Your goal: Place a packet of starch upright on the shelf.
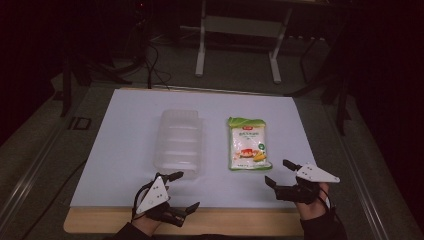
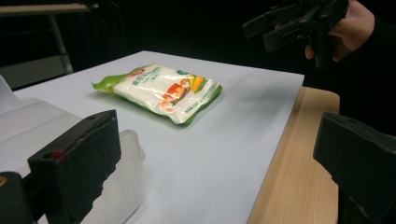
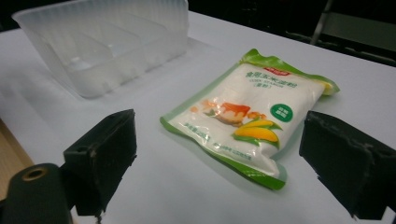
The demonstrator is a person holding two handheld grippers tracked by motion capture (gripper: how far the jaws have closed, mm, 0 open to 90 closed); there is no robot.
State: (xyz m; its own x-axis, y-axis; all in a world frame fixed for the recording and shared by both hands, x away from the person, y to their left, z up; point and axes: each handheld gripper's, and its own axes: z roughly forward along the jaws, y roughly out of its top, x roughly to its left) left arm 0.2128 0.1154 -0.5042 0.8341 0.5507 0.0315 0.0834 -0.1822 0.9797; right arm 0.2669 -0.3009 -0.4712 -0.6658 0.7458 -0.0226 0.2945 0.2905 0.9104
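A flat bag of white powder with a green border and a corn picture (image 1: 248, 143) (image 2: 164, 90) (image 3: 248, 113) lies on the white sheet, right of centre. A clear plastic tray (image 1: 178, 142) (image 2: 44, 135) (image 3: 103, 39) sits to its left. My left gripper (image 1: 180, 191) (image 2: 224, 172) hovers open at the front edge, just below the tray's near end. My right gripper (image 1: 278, 172) (image 3: 219, 161) stands open a little to the near right of the bag, its jaws wide apart and pointing at the bag. Neither holds anything.
The white sheet (image 1: 125, 130) covers a wooden tabletop whose bare front strip (image 1: 235, 222) shows along the near edge. Behind the table stand a white metal frame (image 1: 239, 35) and cables on a dark floor.
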